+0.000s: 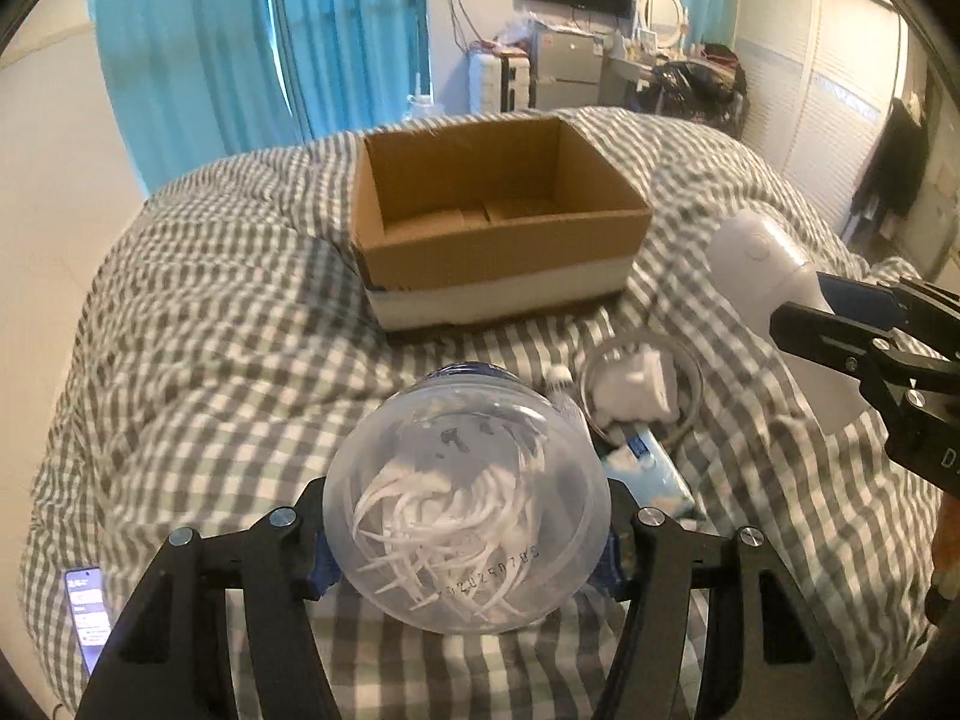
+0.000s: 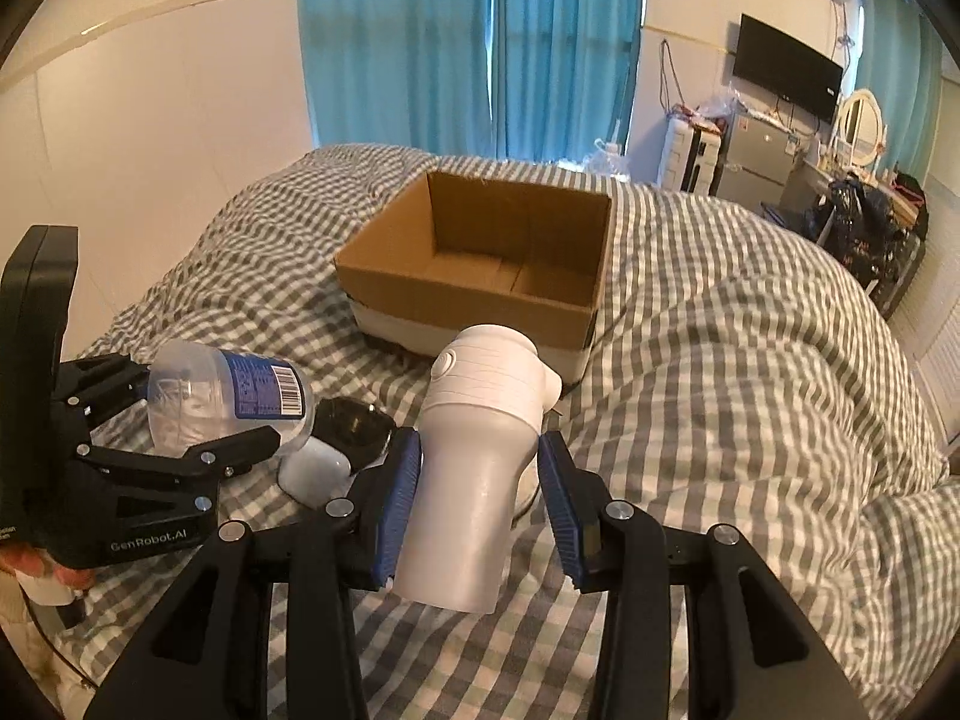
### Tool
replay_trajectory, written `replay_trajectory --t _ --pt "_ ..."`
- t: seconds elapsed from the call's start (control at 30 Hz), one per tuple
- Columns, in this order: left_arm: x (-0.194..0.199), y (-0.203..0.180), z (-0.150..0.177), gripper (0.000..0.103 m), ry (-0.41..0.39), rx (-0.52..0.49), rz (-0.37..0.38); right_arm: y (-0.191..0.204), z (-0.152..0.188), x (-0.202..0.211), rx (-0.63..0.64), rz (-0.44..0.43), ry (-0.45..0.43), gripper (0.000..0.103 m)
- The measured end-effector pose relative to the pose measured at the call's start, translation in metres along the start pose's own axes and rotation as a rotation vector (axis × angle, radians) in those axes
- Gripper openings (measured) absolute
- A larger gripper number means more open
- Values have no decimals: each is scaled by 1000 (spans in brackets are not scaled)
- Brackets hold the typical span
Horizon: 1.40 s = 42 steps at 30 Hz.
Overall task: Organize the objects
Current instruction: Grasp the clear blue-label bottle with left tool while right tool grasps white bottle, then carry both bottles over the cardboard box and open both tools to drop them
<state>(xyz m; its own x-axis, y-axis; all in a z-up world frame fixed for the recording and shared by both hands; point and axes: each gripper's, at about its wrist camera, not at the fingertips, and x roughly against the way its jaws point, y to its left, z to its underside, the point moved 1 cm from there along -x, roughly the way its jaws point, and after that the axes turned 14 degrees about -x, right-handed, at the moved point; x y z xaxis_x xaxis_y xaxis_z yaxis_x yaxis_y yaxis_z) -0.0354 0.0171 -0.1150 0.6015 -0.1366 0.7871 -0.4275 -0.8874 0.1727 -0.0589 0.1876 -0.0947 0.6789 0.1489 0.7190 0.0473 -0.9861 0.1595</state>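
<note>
Clear jar (image 1: 467, 510) in left tongs (image 1: 465, 546), contents blurred, box (image 1: 498, 222) beyond

The left gripper (image 2: 198, 420) body reads "GenRobot.AI".

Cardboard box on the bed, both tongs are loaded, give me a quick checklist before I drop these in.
1. Cardboard box open on top, nothing visible inside: ok.
2. Left tongs shut on the clear jar of white picks: ok.
3. Right tongs on the white device: one pad touches, the other shows a gap: not ok.
4. Jar lid fastened: cannot tell.
5. Path to the box over the checked duvet free of obstacles: ok.
6. Glass dish and blue packet still lying out: not ok.
</note>
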Motion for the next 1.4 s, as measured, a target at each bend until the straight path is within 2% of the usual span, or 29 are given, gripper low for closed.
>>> replay_trajectory --t 0.3,0.73,0.9,1.1,1.4 --pt "9 15 -37 64 -58 -10 -29 7 -25 1 28 4 -35 40" --pt "-1 53 -132 64 -162 -20 -66 16 -112 -18 71 -17 -112 40" --pt "-31 68 -163 64 -162 -14 -64 15 -145 -46 52 -25 -107 40" --pt "-75 79 -184 64 -140 -27 -53 6 -174 -94 21 -27 -71 40" --pt "-138 76 -179 64 -97 -56 -26 -18 -181 -168 1 -17 15 40"
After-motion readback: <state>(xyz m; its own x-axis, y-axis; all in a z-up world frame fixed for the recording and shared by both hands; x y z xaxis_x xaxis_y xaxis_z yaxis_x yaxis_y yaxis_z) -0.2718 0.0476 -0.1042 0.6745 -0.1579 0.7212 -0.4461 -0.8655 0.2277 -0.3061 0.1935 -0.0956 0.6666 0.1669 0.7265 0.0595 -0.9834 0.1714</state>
